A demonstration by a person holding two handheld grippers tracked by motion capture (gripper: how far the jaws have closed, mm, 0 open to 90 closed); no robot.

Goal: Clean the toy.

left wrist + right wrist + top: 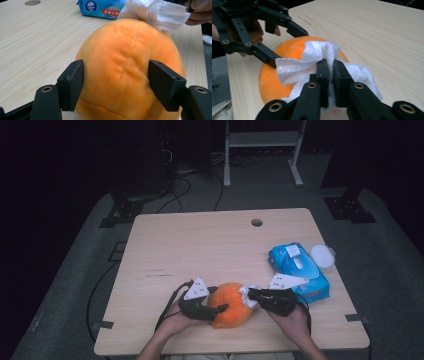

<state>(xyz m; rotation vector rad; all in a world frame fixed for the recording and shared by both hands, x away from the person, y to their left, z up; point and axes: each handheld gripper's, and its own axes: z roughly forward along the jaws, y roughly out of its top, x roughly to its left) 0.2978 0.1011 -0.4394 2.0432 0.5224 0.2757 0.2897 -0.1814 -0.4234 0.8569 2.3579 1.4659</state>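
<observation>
An orange plush ball [231, 305] lies near the front edge of the light wooden table [200, 245]. My left gripper [219, 301] reaches it from the left. In the left gripper view its two black pads [72, 82] press the ball's [125, 67] sides. My right gripper [251, 295] comes in from the right, shut on a crumpled white wipe [248, 297]. In the right gripper view the jaws [330, 65] pinch the wipe [294, 67], which lies against the top of the ball [269, 80], and the left gripper [289, 47] straddles the ball's far side.
A blue pack of wet wipes [298, 270] lies to the right of the ball, with a round white lid [322, 255] beside it near the table's right edge. A cable hole [257, 222] sits at the back of the table. Dark floor with cables and stands surrounds it.
</observation>
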